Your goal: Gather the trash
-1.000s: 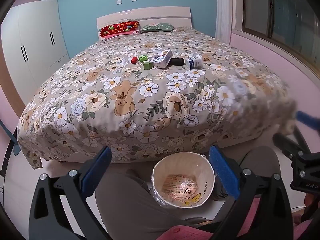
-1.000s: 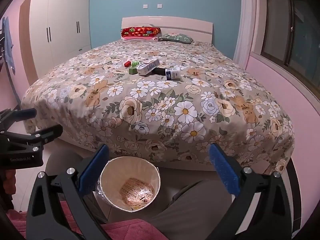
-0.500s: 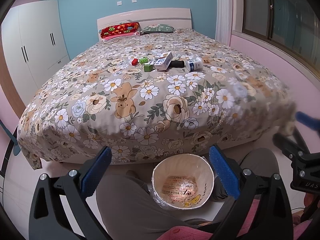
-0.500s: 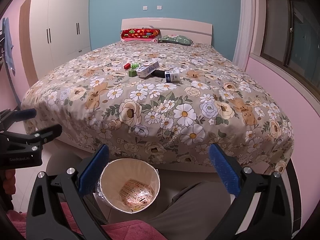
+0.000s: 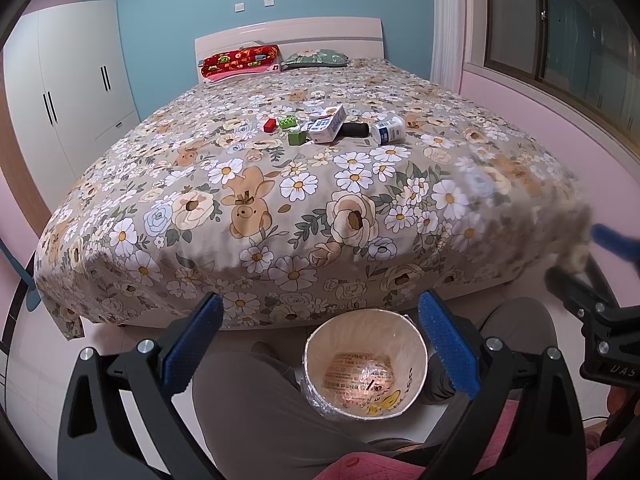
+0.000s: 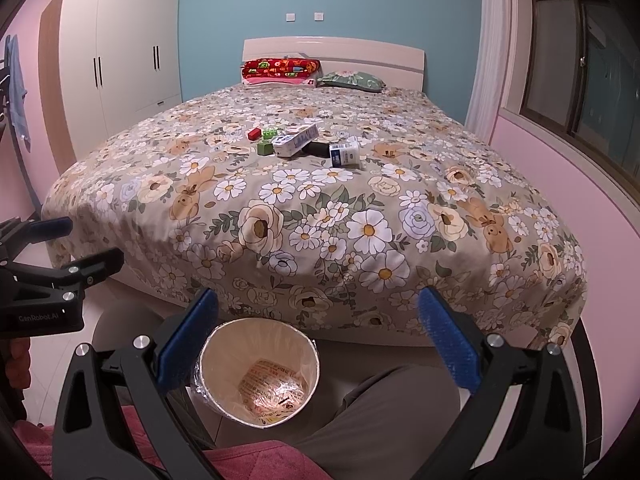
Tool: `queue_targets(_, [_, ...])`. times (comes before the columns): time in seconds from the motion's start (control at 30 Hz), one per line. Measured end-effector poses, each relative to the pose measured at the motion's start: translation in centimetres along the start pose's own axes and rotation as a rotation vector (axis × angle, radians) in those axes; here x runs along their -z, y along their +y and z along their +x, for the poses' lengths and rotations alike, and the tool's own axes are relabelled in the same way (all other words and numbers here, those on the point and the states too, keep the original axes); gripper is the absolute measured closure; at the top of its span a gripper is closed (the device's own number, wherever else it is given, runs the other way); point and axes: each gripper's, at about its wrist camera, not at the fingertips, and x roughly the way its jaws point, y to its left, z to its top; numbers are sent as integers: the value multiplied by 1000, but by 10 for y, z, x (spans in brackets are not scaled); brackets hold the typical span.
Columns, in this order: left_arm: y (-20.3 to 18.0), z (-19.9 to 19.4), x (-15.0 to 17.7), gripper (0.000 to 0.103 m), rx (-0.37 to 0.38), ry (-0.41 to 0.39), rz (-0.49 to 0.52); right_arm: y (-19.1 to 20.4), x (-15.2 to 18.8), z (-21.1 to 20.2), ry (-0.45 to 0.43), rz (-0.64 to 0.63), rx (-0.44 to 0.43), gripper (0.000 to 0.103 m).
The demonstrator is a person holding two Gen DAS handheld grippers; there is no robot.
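A lined trash bin [image 5: 416, 344] [image 6: 308, 348] stands on the floor at the foot of the bed, between a person's knees, with wrappers inside. On the bed's middle lie a white and blue carton [image 5: 329, 123] [image 6: 295, 141], a white bottle [image 5: 388, 130] [image 6: 345, 153], a black cylinder [image 5: 354, 130] [image 6: 317, 148], and red and green toy blocks [image 5: 287, 122] [image 6: 264, 147]. My left gripper [image 5: 320, 344] hangs open above the bin, holding nothing. My right gripper [image 6: 318, 338] is open too, empty, right of the bin. Both sit well short of the items.
The floral bedspread [image 5: 280, 200] drapes over the bed's foot. A white wardrobe [image 6: 116, 60] stands at the left, a window [image 6: 580, 80] and pink wall at the right. Pillows [image 6: 280, 70] lie at the headboard. The person's legs [image 5: 256, 408] flank the bin.
Both views have shifted slightly, with the bed items sitting a little lower in frame. Both grippers stay open and empty.
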Motion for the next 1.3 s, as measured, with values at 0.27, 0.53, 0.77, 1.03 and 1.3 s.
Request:
queue_targets(0.27, [-1, -1, -2, 4, -1, -1, -1, 0, 1, 0, -1, 0, 0, 5])
queue_targets(0.53, [-1, -1, -4, 4, 0, -1, -2, 0, 0, 0, -1, 0, 1, 5])
queue_targets(0.77, [0, -1, -2, 4, 1, -2, -2, 1, 1, 0, -2, -1, 2, 5])
queue_targets(1.03, [0, -1, -2, 4, 2, -3, -3, 1, 1, 0, -1, -2, 0, 5])
queue_targets(1.3, [1, 1, -1, 4, 5, 3, -8, 3, 7, 4, 9, -6, 0, 5])
